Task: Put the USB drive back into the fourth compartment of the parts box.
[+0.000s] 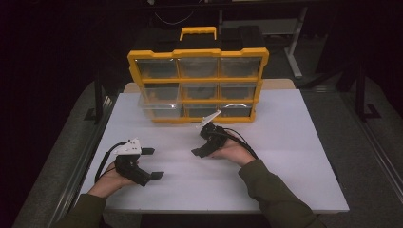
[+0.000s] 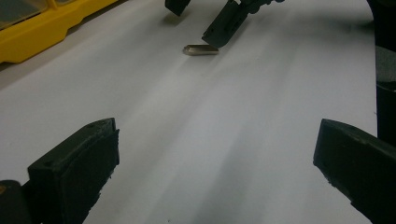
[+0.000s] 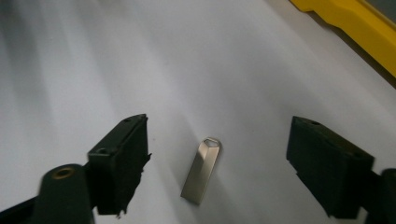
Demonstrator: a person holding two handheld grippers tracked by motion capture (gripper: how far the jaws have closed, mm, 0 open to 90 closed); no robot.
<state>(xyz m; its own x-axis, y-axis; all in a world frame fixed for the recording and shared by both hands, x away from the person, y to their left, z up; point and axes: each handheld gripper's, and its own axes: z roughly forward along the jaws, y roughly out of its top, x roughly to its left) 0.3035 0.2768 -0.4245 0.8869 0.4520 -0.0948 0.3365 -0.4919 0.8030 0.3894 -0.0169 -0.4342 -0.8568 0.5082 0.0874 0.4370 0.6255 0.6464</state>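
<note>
Right gripper view: I am straddling the metal USB stick [image 3: 201, 171], lying flat on the white worktop [image 3: 233, 70], with my right tool [image 3: 219, 172] open, not yet gripping, while my left tool [image 2: 215, 172] is waiting open.

Workshop: yellow parts organizer [image 1: 197, 85], bench [image 1: 285, 156]

Both grippers [image 1: 151, 163] [image 1: 199, 142] on white table [image 1: 294, 156], yellow organizer [image 1: 197, 85] behind.
</note>
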